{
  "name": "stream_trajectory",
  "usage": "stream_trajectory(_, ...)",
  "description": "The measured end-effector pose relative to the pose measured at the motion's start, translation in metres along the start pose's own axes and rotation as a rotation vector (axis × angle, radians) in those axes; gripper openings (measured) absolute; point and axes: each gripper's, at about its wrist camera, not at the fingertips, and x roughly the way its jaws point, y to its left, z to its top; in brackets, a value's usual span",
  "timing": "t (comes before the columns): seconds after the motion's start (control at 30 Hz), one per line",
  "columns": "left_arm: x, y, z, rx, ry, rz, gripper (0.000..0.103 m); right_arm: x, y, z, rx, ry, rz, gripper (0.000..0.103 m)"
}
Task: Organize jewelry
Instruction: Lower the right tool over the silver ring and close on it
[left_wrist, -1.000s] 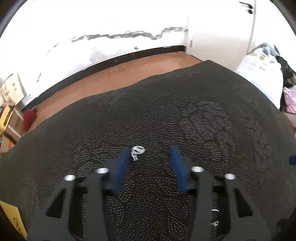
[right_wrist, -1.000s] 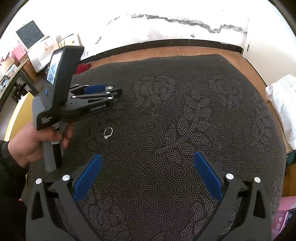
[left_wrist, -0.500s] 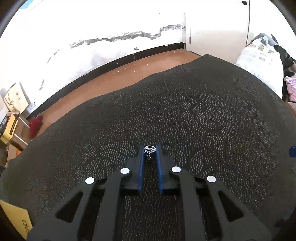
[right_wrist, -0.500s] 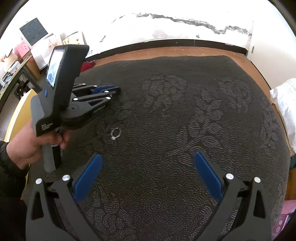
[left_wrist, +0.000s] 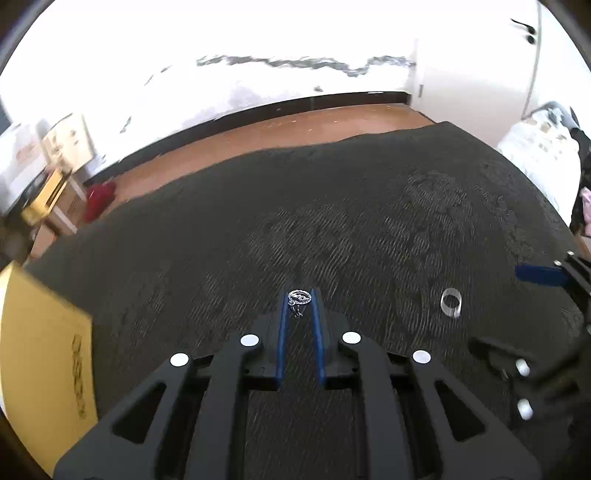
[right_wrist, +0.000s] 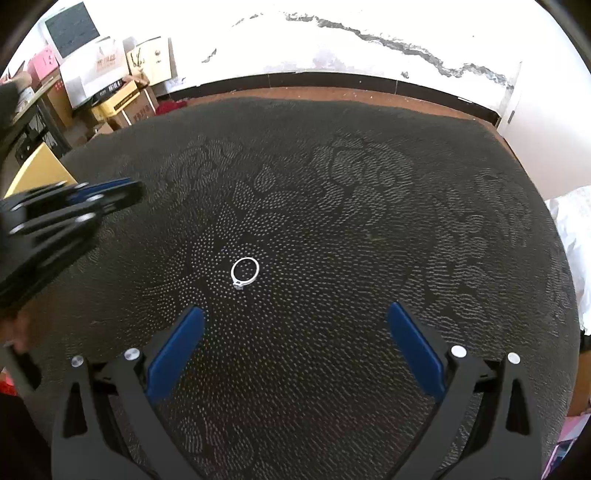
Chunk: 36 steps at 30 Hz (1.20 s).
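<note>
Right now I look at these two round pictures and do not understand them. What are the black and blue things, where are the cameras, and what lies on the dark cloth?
No robot here: a person holds a handheld gripper in each hand, with a fisheye camera on each looking along its blue-padded fingers. The left wrist picture shows the left gripper shut on a small silver ornate ring. The right wrist picture shows the right gripper open, holding nothing, above the black patterned cloth. A thin silver ring with a small stone lies on the cloth ahead of it.
</note>
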Motion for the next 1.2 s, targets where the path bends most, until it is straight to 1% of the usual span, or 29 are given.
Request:
stream_trajectory(0.03,-0.004,0.003,-0.005,-0.012,-0.003,-0.001,0.012,0.004,0.002,0.001,-0.007,0.003,-0.006,0.096)
stream_trajectory(0.1,-0.008,0.008,-0.015,-0.038,0.000,-0.009,0.012,0.010,0.009,0.000,-0.046,-0.015,-0.046,0.097)
stream_trajectory(0.23,-0.009,0.016,-0.025,-0.076,0.007,-0.025,0.012,0.015,0.008,0.001,-0.041,-0.049,-0.040,0.096)
stream_trajectory(0.27,-0.011,0.018,-0.024,-0.076,0.002,-0.029,0.012,0.015,0.008,0.002,-0.040,-0.061,-0.039,0.094)
stream_trajectory(0.33,-0.015,0.018,-0.024,-0.081,-0.008,-0.043,0.012,0.012,0.008,0.003,-0.047,-0.077,-0.030,0.081)
stream_trajectory(0.4,-0.016,0.018,-0.023,-0.084,-0.009,-0.052,0.012,0.008,0.008,0.004,-0.052,-0.089,-0.021,0.057)
stream_trajectory(0.47,-0.017,0.018,-0.025,-0.082,-0.006,-0.056,0.012,0.008,0.011,0.004,-0.062,-0.091,-0.014,0.053)
stream_trajectory(0.5,-0.017,0.018,-0.027,-0.079,-0.002,-0.058,0.012,0.008,0.013,0.005,-0.067,-0.094,-0.005,0.046)
stream_trajectory(0.53,-0.016,0.018,-0.028,-0.077,0.001,-0.058,0.012,0.008,0.016,0.005,-0.077,-0.098,-0.006,0.044)
stream_trajectory(0.57,-0.015,0.017,-0.028,-0.077,0.005,-0.057,0.012,0.008,0.019,0.006,-0.086,-0.099,-0.003,0.039)
stream_trajectory(0.6,-0.015,0.017,-0.028,-0.079,0.008,-0.056,0.012,0.008,0.021,0.006,-0.091,-0.097,0.007,0.030)
stream_trajectory(0.63,-0.015,0.018,-0.029,-0.080,0.010,-0.055,0.012,0.008,0.024,0.007,-0.096,-0.092,0.015,0.025)
stream_trajectory(0.67,-0.014,0.018,-0.030,-0.082,0.011,-0.054,0.012,0.008,0.025,0.006,-0.097,-0.089,0.021,0.018)
stream_trajectory(0.87,-0.015,0.018,-0.027,-0.089,0.014,-0.049,0.012,0.005,0.021,0.007,-0.071,-0.081,0.036,0.016)
stream_trajectory(1.0,-0.017,0.022,-0.028,-0.096,0.014,-0.045,0.012,-0.005,0.025,0.007,-0.081,-0.098,0.033,0.016)
stream_trajectory(1.2,-0.031,0.025,-0.031,-0.105,0.008,-0.030,0.012,-0.033,0.029,-0.003,-0.105,-0.120,0.041,0.015)
